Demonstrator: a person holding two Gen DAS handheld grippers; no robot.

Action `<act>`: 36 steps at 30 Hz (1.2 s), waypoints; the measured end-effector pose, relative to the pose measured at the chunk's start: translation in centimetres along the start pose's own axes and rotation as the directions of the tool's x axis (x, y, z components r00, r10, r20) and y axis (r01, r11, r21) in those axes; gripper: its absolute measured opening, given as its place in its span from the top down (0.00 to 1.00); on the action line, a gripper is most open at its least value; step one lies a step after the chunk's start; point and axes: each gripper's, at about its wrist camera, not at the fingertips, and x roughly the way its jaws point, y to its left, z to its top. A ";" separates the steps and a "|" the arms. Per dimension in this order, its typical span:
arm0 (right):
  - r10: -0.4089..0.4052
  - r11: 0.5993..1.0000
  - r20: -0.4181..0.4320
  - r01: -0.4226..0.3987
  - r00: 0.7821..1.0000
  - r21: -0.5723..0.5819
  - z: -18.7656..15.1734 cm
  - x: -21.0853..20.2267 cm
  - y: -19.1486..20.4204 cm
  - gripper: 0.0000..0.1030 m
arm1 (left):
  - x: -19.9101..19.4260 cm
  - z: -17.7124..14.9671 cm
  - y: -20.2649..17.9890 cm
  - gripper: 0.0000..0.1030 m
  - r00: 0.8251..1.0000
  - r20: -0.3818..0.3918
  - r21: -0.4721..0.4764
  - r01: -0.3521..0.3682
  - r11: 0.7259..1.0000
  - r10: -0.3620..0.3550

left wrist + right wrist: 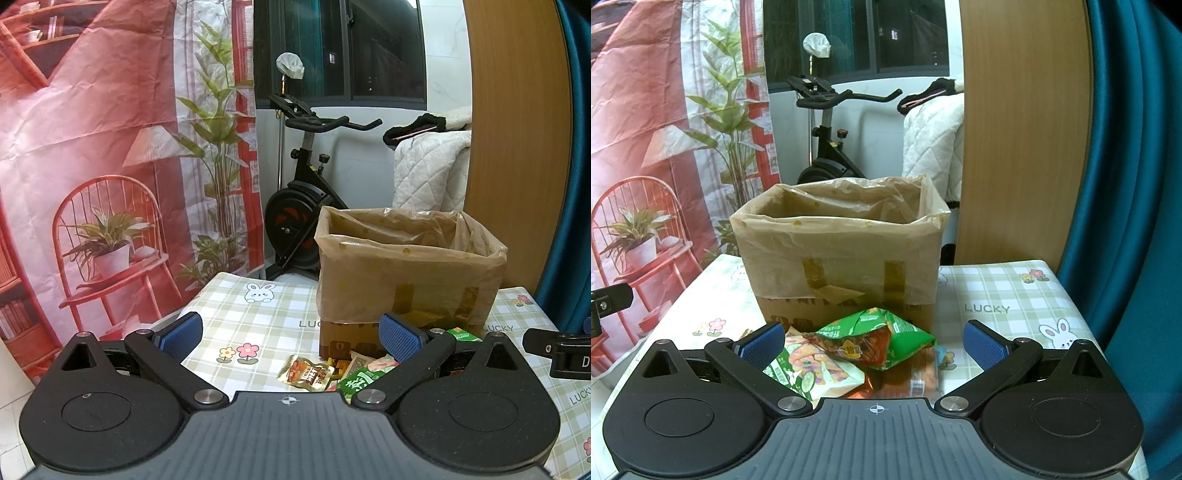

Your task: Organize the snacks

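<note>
Pre-grasp: both jaws wide, empty. Right gripper [875, 343] lines up on green packet [886, 338] before lined box [846, 266]; left gripper [291, 334] hovers near table's left edge. Next: close, lift.

Each gripper, left [291, 338] and right [873, 341], has black arms with silver screws, blue ribbed pads (finely textured), and a grey ridged base.

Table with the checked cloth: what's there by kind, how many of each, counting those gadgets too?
Cardboard box: 1
Snack packets told apart: 3 (green packet, white packet, brown packet; others may be hidden)
Hand-held grippers, both open: 2 (left hand-held gripper, right hand-held gripper)
Total: 6
</note>
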 end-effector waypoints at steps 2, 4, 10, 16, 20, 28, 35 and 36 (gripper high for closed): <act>0.000 1.000 0.000 0.000 1.000 0.000 0.0 0.0 0.0 0.01 | 0.0 0.0 0.0 0.01 1.000 0.001 0.001 0.000 1.000 0.000; 0.000 1.000 0.000 0.000 1.000 0.001 0.0 0.0 0.0 0.01 | 0.0 0.0 0.0 0.01 1.000 0.000 0.000 0.000 1.000 0.000; -0.001 1.000 0.000 0.001 1.000 0.001 -0.1 0.0 0.1 0.01 | 0.0 0.0 0.0 0.01 1.000 0.001 0.001 0.001 1.000 -0.001; 0.001 1.000 -0.002 -0.001 1.000 0.002 -0.2 0.0 0.1 0.01 | 0.0 -0.4 0.0 0.01 1.000 -0.005 0.000 0.001 1.000 -0.001; 0.003 1.000 -0.002 -0.003 1.000 0.003 -0.4 0.1 0.2 0.01 | 0.0 -0.4 0.0 0.01 1.000 -0.007 0.001 -0.005 1.000 0.005; 0.003 1.000 -0.002 -0.003 1.000 0.004 -0.5 0.0 0.3 0.01 | 0.0 -0.3 0.1 0.01 1.000 -0.005 -0.007 -0.016 1.000 0.016; 0.022 1.000 0.019 -0.022 1.000 0.009 -1.2 0.2 0.7 0.00 | 0.7 -0.6 1.1 0.01 0.999 -0.005 -0.024 -0.033 0.999 0.033; 0.021 1.000 0.021 -0.021 1.000 0.012 -1.2 0.4 0.7 0.00 | 0.9 -0.7 1.3 0.01 0.999 -0.003 -0.027 -0.044 0.999 0.044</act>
